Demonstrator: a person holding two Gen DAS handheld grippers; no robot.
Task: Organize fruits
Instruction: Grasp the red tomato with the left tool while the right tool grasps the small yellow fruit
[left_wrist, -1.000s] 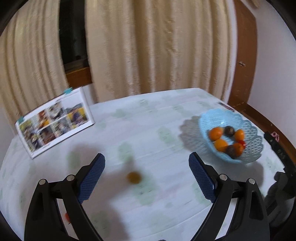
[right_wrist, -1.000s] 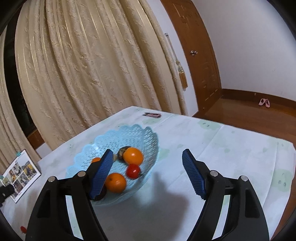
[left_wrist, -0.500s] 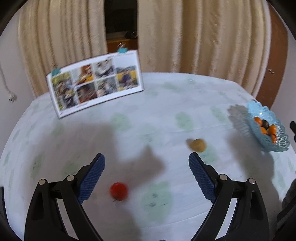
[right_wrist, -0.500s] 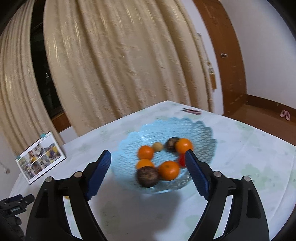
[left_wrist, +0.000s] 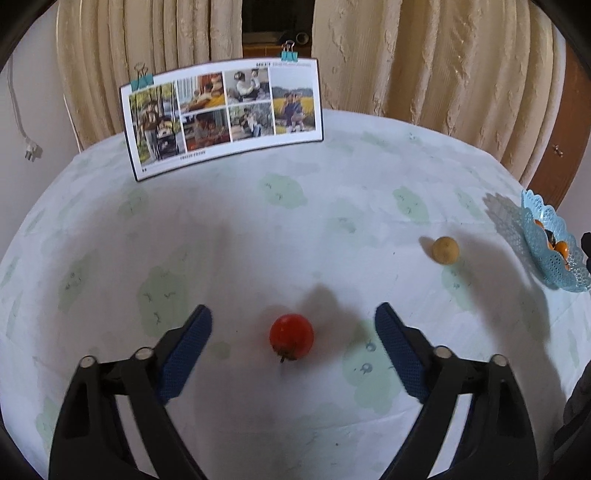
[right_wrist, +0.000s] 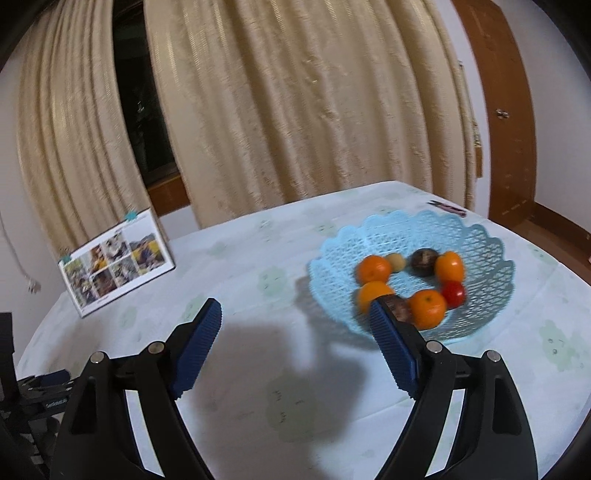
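Note:
A red tomato (left_wrist: 291, 336) lies on the tablecloth between the blue pads of my left gripper (left_wrist: 293, 319), whose jaws are closing but do not touch it. A small yellow-brown fruit (left_wrist: 446, 250) rests further right. The light blue lattice basket (left_wrist: 532, 225) stands at the right edge of the left wrist view. In the right wrist view the basket (right_wrist: 480, 236) holds several oranges, two dark fruits, a small yellow one and a red tomato (right_wrist: 454, 293). My right gripper (right_wrist: 295, 312) hovers open and empty to the left of the basket.
A photo calendar (left_wrist: 221, 114) stands at the back of the round table (left_wrist: 332, 177), held by clips. Beige curtains hang behind it. A small pink-and-black object (right_wrist: 447, 208) lies beyond the basket. The other gripper's dark body (right_wrist: 22, 395) shows at the lower left.
The left gripper has dropped toward the tomato, which now sits centred between narrower jaws. The right gripper has swung left, so the basket has slid to the right of its view.

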